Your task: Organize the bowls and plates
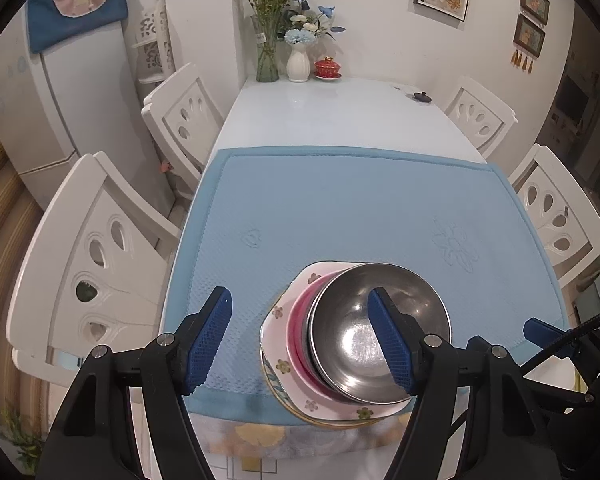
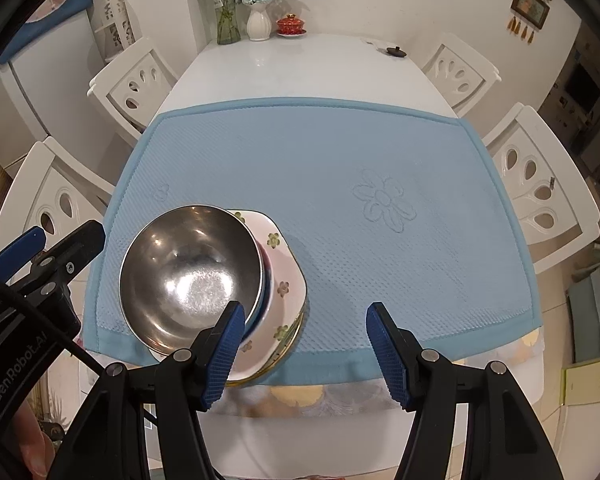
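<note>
Near the front edge of the blue mat [image 1: 340,208] on the white table [image 1: 320,108], the dishes are already sitting in one pile: a stainless steel bowl [image 1: 376,332] is nesting on top, a pink bowl [image 1: 300,332] is showing under it (with what looks like a blue rim between them in the right wrist view, though that is hard to tell), and the floral square plate [image 1: 284,364] is lying underneath on at least one more gold-edged plate. The left claw [image 1: 300,340] is hanging wide open over the pile, gripping nothing, with one blue finger over the bare mat and the other in front of the steel bowl's inside; whether that finger is touching the metal cannot be told. The right claw [image 2: 304,354] is also standing wide open and empty, its left finger overlapping the steel bowl's [image 2: 190,276] near rim and the plate's [image 2: 280,280] edge, its other finger over bare mat. No other loose plates or bowls are showing on the mat, so the gathering appears largely done. What seems to be left is squaring the slightly offset pile, or moving it, if the task is asking for that. The lidded red teacup [image 1: 327,67] by the vases at the far end is looking like decoration.
</note>
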Motion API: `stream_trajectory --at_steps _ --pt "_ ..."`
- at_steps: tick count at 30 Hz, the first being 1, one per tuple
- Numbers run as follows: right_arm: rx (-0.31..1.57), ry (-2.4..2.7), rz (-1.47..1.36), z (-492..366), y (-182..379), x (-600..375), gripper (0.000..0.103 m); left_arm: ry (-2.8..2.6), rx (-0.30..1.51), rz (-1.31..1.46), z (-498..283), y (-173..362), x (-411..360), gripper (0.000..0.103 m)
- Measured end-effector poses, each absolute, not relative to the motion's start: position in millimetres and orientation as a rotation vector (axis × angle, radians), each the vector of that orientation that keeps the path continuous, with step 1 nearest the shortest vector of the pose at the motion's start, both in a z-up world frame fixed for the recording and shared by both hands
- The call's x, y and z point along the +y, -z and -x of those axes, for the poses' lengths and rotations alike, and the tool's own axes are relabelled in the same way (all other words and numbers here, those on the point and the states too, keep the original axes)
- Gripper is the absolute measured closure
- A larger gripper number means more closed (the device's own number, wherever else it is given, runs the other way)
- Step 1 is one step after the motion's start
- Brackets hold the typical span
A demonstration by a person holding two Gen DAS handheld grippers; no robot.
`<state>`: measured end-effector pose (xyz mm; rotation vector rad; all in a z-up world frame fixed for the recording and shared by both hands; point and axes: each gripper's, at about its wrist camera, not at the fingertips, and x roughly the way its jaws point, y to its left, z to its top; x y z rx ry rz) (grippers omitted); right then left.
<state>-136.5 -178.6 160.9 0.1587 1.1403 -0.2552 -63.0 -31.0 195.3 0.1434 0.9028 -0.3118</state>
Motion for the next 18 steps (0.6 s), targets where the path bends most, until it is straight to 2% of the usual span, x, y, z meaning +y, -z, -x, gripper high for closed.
stream_trajectory --at_steps 18 --pt "1.12 0.277 -0.151 137.3 -168.0 -170.4 0.042 0.339 0.904 -0.127 61.6 -196.3 -27.4 0.034"
